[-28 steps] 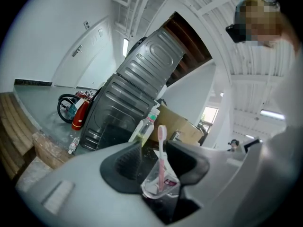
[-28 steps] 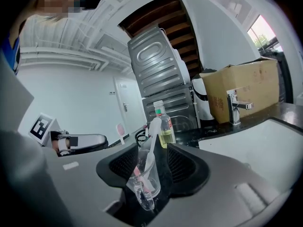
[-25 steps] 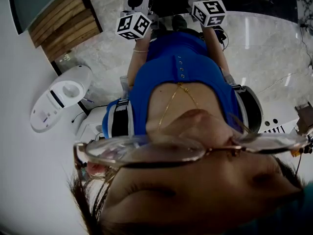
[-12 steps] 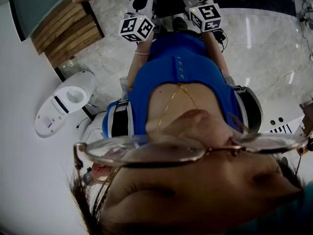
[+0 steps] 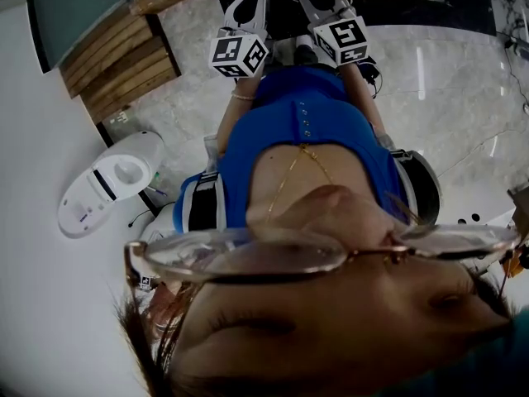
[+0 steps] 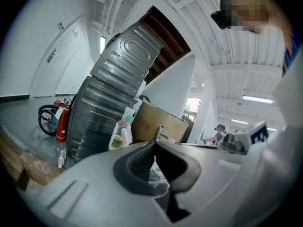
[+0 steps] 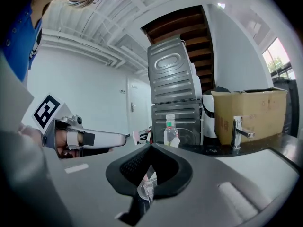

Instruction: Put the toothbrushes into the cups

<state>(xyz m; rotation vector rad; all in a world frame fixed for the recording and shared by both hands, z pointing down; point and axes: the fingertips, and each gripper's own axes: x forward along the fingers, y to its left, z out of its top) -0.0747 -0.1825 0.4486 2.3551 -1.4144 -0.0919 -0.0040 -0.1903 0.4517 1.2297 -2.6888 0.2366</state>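
Observation:
No toothbrush or cup can be made out for sure in any view. In the left gripper view my left gripper (image 6: 155, 142) is shut, its dark pads meeting at the tips, pointing at a dark counter. My right gripper (image 7: 150, 146) is shut the same way. Behind each pair of pads, low in the gap, shows something clear and glassy that I cannot identify. In the head view the left marker cube (image 5: 239, 55) and right marker cube (image 5: 341, 40) sit close together in front of the person's blue top (image 5: 302, 139). The left gripper's body (image 7: 83, 138) also appears in the right gripper view.
Ahead stand stacked grey metal appliances (image 6: 113, 98), a plastic bottle (image 6: 122, 132), a cardboard box (image 7: 246, 115) and a chrome tap (image 7: 238, 131) on the dark counter. A red extinguisher (image 6: 61, 126) stands left. Below are marble floor, wooden slats (image 5: 116, 56) and a white toilet-like unit (image 5: 111, 180).
In the head view both marker cubes have drifted closer together. The floor, slats and white unit have shifted slightly right in the picture.

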